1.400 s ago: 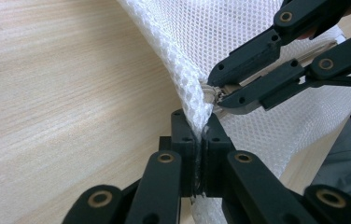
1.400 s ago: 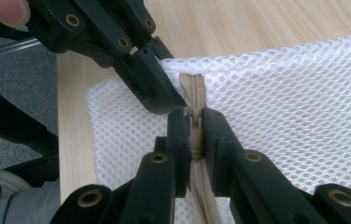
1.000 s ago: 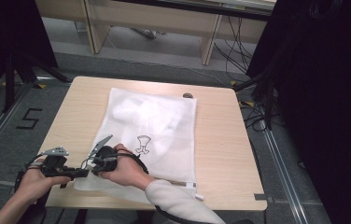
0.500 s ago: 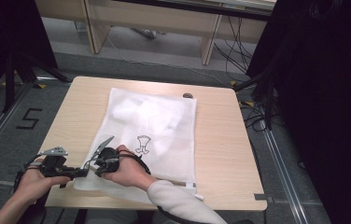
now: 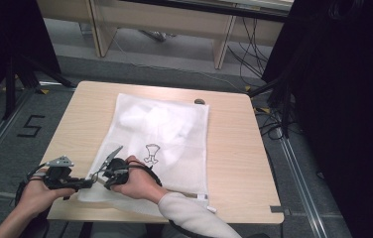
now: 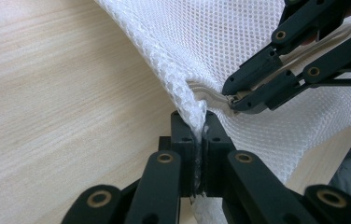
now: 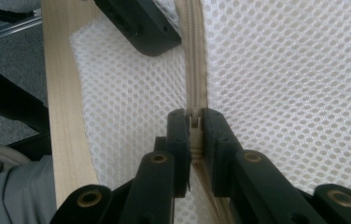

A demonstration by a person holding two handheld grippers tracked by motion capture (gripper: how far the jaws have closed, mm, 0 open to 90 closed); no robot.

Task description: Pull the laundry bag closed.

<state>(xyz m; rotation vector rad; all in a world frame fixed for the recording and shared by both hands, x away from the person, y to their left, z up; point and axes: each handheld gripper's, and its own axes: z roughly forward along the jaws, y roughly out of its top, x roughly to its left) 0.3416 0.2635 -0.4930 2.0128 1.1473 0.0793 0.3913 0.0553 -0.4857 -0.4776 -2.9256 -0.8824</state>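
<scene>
- Probably a lab or recording room: a bare wooden desk (image 5: pixel 234 148) stands alone on grey carpet.
- A taped "5" (image 5: pixel 31 126) marks the floor.
- Loose cables (image 5: pixel 254 54) trail beside black curtains (image 5: pixel 338 99).

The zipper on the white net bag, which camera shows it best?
The right gripper view: the zipper runs up the middle, close and sharp. The left gripper view shows a short bit; the high view shows a thin line.
</scene>
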